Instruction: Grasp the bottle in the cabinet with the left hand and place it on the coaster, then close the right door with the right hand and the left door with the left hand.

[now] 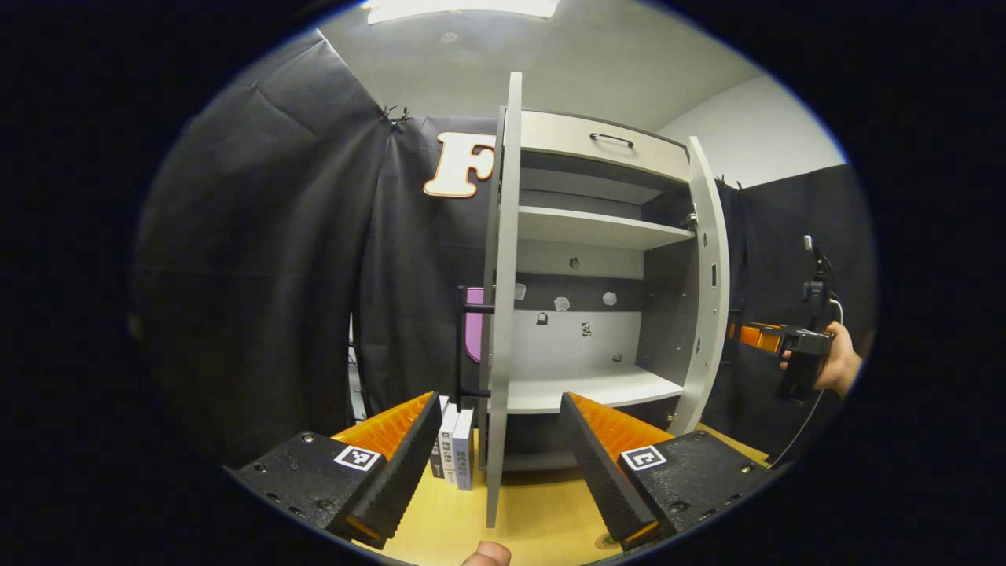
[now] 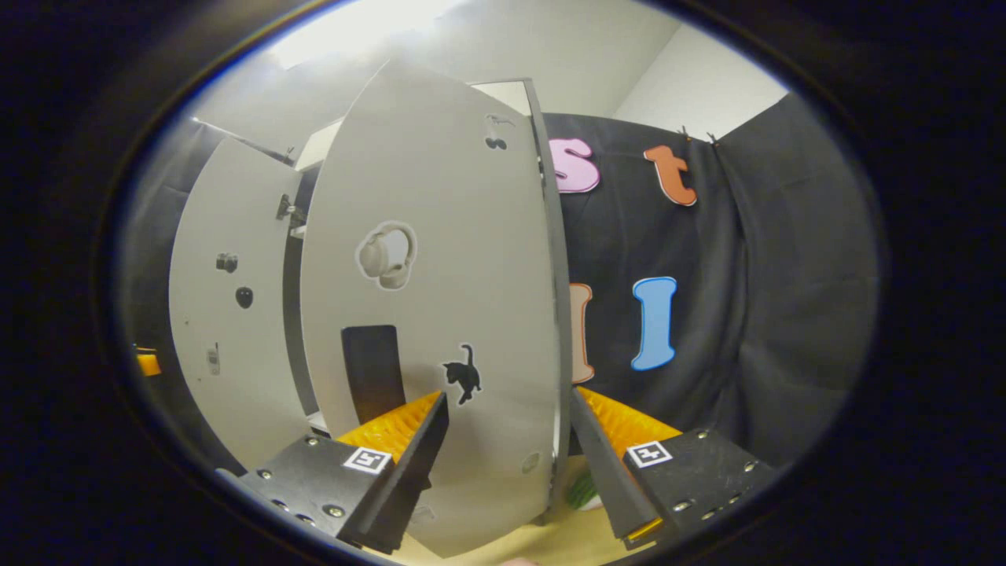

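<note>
The cabinet (image 1: 597, 314) stands before me on the yellowish surface (image 1: 542, 511) with both doors swung out; in the left gripper view its shelves appear bare, and I cannot make out the bottle or the coaster. The left door (image 1: 503, 314) is seen edge-on directly ahead of my left gripper (image 1: 503, 456), whose jaws stand apart with nothing between them, the door's lower edge falling in the gap. The right door (image 1: 707, 291) stands out at the cabinet's far side. In the right gripper view the outer face of that right door (image 2: 440, 314) rises close in front of my right gripper (image 2: 511, 448), its jaws likewise spread and empty, the door's free edge lying between them; I cannot tell whether either finger touches it. Farther right in the left gripper view, my right hand (image 1: 837, 362) holds that gripper beside the right door. A few upright books (image 1: 454, 448) stand on the surface just left of the left door. A small cat sticker (image 2: 464, 373) marks the right door's outer face.
</note>
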The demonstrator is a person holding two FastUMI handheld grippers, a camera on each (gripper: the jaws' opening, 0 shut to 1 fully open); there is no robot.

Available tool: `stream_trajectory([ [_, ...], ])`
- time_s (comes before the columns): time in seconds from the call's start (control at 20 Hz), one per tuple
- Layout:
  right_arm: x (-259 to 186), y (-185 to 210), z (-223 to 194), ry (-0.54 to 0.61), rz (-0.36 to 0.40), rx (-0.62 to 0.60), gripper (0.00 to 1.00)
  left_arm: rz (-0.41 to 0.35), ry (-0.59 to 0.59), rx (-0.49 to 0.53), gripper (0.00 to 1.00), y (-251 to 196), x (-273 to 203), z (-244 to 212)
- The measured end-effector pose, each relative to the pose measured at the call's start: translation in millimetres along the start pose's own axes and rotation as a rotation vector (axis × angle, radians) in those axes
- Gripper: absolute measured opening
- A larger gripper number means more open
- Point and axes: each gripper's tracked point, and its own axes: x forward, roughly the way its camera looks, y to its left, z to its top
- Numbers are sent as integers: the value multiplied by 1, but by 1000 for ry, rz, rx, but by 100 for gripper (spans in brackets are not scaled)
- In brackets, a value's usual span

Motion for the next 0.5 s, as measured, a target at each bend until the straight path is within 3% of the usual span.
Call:
stream_trajectory([
  [0.25,6,4,-13,12,-14,-24,99,33,11,0,95,16,-3,-6],
  [0.35,7,6,-14,10,-14,-22,96,58,25,-2,98,21,-1,-10],
  [0.5,-4,23,-13,-16,55,-22,95,78,39,-6,93,25,5,-18],
])
